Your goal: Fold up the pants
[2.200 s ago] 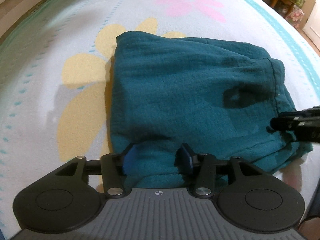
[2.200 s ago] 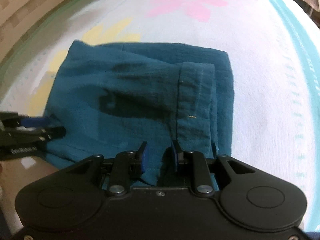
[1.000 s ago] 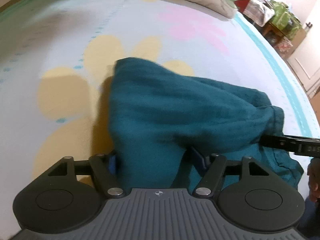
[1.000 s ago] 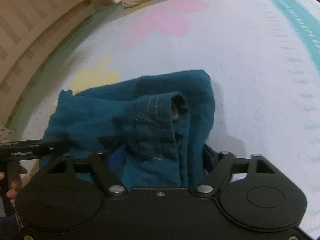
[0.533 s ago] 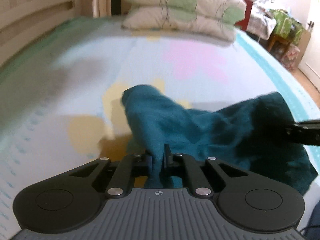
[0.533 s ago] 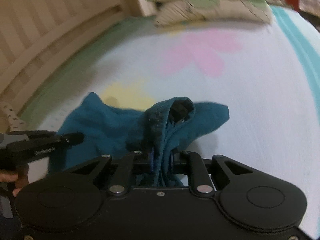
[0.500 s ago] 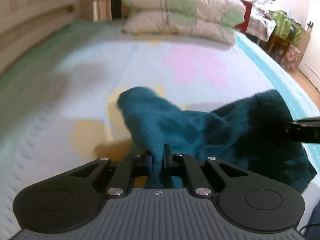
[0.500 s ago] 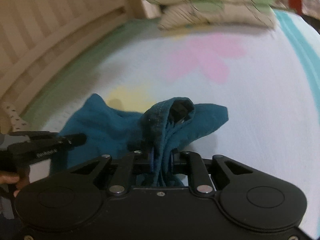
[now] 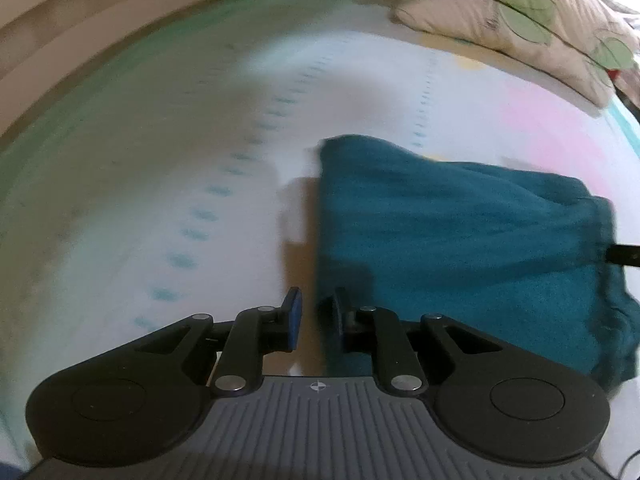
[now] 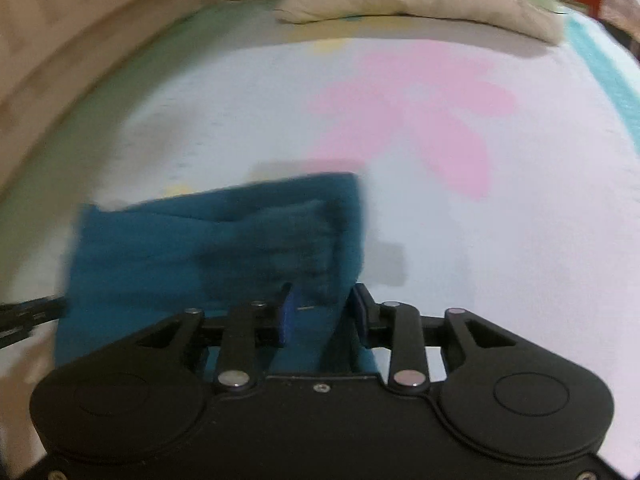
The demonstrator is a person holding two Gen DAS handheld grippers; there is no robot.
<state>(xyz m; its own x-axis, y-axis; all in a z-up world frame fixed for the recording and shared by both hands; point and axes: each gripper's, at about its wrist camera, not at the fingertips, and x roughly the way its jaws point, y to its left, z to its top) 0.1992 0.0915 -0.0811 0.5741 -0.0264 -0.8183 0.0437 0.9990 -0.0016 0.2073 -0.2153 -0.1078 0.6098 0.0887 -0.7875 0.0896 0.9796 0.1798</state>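
The teal pants (image 9: 460, 240) lie folded into a flat rectangle on the flowered bed sheet (image 9: 160, 160). They also show in the right wrist view (image 10: 224, 248). My left gripper (image 9: 318, 312) is open at the fold's near left corner; its right finger touches the cloth edge and nothing is held between the pads. My right gripper (image 10: 322, 308) is open with the fold's near right edge lying loose between its fingers. The right gripper's tip (image 9: 624, 256) shows at the pants' right edge in the left view.
Stacked pillows (image 9: 512, 20) lie at the head of the bed. A wooden bed frame (image 10: 80, 40) runs along the left side. A pink flower print (image 10: 420, 116) lies beyond the pants. A teal border stripe (image 10: 600, 60) marks the right edge.
Both grippers carried the lifted near edge forward over the pants, laid it down and opened. The pants went from a raised bunch to a flat, narrower fold.
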